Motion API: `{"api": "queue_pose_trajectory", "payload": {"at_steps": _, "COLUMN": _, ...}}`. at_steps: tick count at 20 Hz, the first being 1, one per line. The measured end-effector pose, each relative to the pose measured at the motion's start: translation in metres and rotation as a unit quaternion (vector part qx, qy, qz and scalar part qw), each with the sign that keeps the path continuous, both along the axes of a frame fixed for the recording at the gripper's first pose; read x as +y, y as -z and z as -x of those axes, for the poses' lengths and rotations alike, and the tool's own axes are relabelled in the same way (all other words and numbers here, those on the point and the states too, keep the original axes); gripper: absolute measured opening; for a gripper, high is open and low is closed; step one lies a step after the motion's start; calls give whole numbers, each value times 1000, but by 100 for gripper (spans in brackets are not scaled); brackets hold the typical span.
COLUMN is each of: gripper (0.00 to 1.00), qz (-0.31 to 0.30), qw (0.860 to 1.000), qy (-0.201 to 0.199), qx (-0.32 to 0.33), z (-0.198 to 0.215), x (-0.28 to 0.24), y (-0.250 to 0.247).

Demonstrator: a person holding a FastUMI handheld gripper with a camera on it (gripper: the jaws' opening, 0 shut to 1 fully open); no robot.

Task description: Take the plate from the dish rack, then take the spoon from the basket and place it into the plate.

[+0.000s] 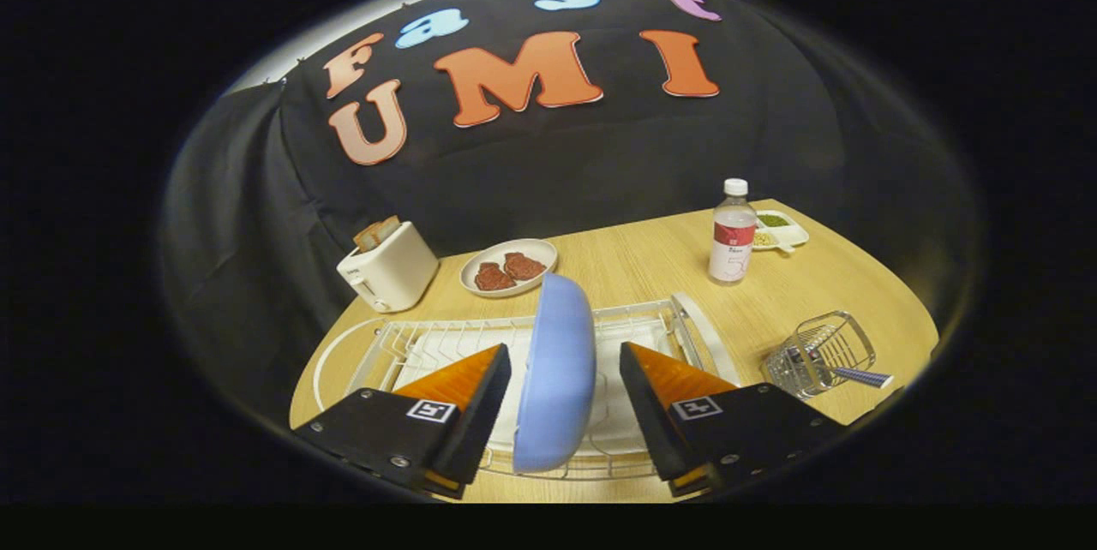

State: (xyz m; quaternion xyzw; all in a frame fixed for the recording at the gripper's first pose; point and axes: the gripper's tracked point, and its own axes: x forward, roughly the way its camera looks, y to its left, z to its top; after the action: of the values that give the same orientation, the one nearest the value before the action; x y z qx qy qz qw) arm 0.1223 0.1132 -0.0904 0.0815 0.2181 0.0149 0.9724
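The blue plate (pixel 555 370) stands on edge in the dish rack (pixel 403 344), between the gripper (pixel 561 400)'s open fingers, ungrasped. Right of the rack, the spoon (pixel 857 376) waits in its basket (pixel 827 353); nothing looks done.

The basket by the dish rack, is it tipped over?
Yes. The wire basket lies on its side on the table, right of the dish rack, with the spoon poking out. The hand-held gripper is open around the upright blue plate.
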Motion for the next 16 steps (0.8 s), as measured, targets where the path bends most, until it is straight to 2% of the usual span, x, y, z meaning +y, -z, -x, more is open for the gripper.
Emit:
{"api": "queue_pose_trajectory", "payload": {"at_steps": 1, "gripper": 72, "qz": -2, "qw": 1000, "qy": 1, "qx": 5, "z": -2, "x": 3, "y": 3}}
{"api": "queue_pose_trajectory", "payload": {"at_steps": 3, "gripper": 55, "qz": -2, "qw": 1000, "qy": 8, "qx": 16, "z": -4, "x": 5, "y": 10}}
{"api": "queue_pose_trajectory", "payload": {"at_steps": 4, "gripper": 42, "qz": 3, "qw": 1000, "qy": 23, "qx": 15, "z": -5, "x": 1, "y": 9}}
{"api": "queue_pose_trajectory", "payload": {"at_steps": 7, "gripper": 34, "qz": 13, "qw": 999, "qy": 44, "qx": 24, "z": -6, "x": -7, "y": 9}}
{"api": "queue_pose_trajectory", "payload": {"at_steps": 12, "gripper": 31, "qz": 46, "qw": 996, "qy": 68, "qx": 21, "z": -4, "x": -13, "y": 2}}
{"api": "queue_pose_trajectory", "payload": {"at_steps": 16, "gripper": 29, "qz": 88, "qw": 994, "qy": 70, "qx": 3, "z": -8, "x": -6, "y": -12}}
